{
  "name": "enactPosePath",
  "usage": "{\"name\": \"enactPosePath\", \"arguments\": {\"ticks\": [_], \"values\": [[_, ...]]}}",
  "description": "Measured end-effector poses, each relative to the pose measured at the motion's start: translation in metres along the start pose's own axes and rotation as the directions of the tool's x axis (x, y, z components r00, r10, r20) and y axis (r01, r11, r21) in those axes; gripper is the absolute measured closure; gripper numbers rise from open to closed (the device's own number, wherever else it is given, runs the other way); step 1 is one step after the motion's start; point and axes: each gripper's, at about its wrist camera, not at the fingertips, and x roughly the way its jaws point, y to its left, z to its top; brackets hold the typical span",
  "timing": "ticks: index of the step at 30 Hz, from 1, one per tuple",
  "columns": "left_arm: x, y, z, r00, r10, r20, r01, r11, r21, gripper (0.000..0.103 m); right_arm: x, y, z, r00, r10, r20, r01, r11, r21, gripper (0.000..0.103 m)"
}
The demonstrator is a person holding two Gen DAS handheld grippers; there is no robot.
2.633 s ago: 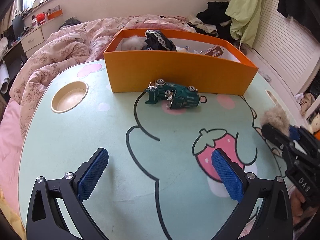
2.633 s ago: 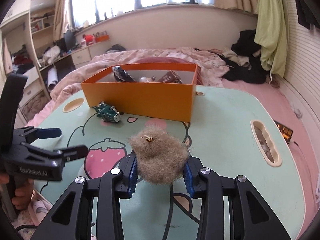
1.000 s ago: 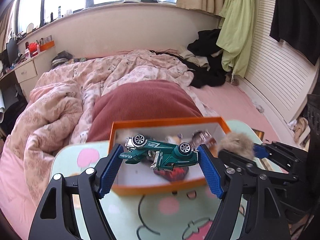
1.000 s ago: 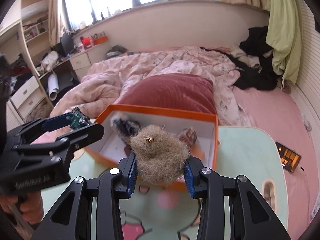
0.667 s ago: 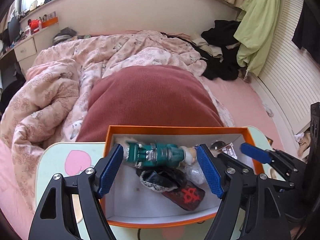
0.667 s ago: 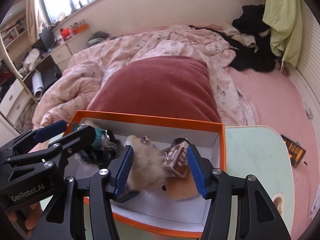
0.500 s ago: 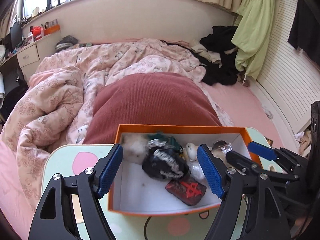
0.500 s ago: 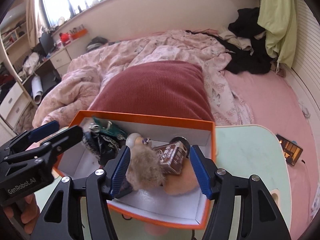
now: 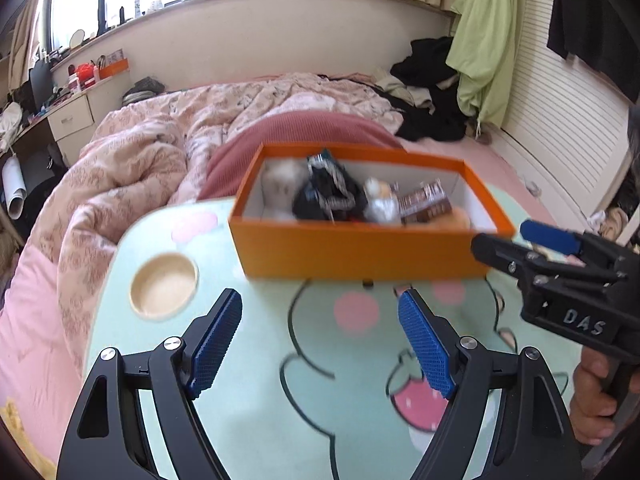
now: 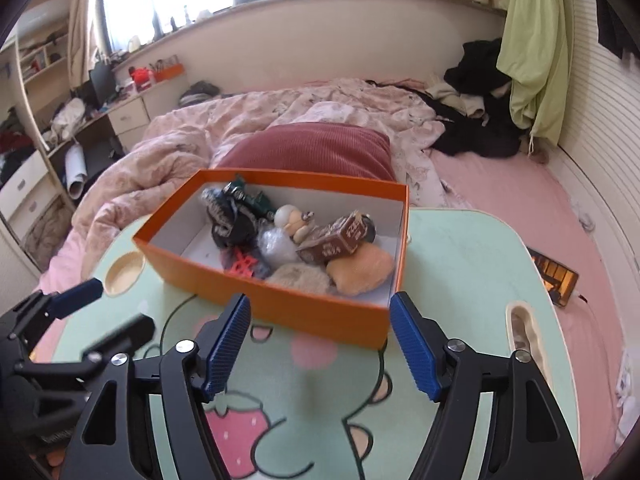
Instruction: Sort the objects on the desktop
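Though rigid-walled, fuzzy-filled orange box point(image 10: 280, 308)

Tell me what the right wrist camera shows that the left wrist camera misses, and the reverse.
Only the right wrist view: the green toy car at the box's far end, the brown fluffy ball against the near wall, and a slot in the tabletop on the right.

Only the left wrist view: the person's hand gripping the right gripper's handle.

Both: the orange box on the cartoon-printed table, the round cup recess, the brown carton, and both grippers, the left gripper and right gripper, with jaws opening and nothing between them.
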Motion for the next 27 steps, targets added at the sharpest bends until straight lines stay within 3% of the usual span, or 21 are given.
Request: {"name": "enactPosePath", "arguments": {"ticks": [6, 10, 11, 13, 17, 27], "values": [[0.007, -0.008, -0.038, 0.999, 0.009, -0.044, -0.008, 1.0, 0.003, 0.022, 0.0, -0.003, -0.037, 0.996, 0.02, -0.089, -0.021, 1.0, -0.004, 0.03], [0.022, -0.009, -0.05, 0.994, 0.028, -0.104, -0.028, 1.0, 0.003, 0.022, 0.009, -0.008, -0.057, 0.988, -0.029, -0.15, 0.031, 0.999, 0.012, 0.03], [0.025, -0.01, -0.051, 0.993, 0.035, -0.111, -0.034, 0.999, 0.006, 0.018, 0.013, -0.009, -0.061, 0.985, -0.032, -0.17, 0.037, 0.999, 0.023, 0.029], [0.025, -0.011, -0.052, 0.994, 0.034, -0.107, -0.033, 0.999, 0.011, 0.016, 0.014, -0.012, -0.064, 0.983, -0.06, -0.175, 0.065, 0.998, 0.025, 0.022], [0.026, -0.006, -0.056, 0.991, 0.06, -0.116, -0.063, 0.998, -0.019, 0.0, 0.018, -0.017, -0.067, 0.978, -0.094, -0.185, 0.101, 0.994, 0.028, 0.0], [0.023, -0.001, -0.059, 0.993, 0.063, -0.105, -0.066, 0.997, -0.028, 0.0, 0.021, -0.02, -0.073, 0.982, -0.101, -0.162, 0.103, 0.995, -0.001, 0.0]]}}
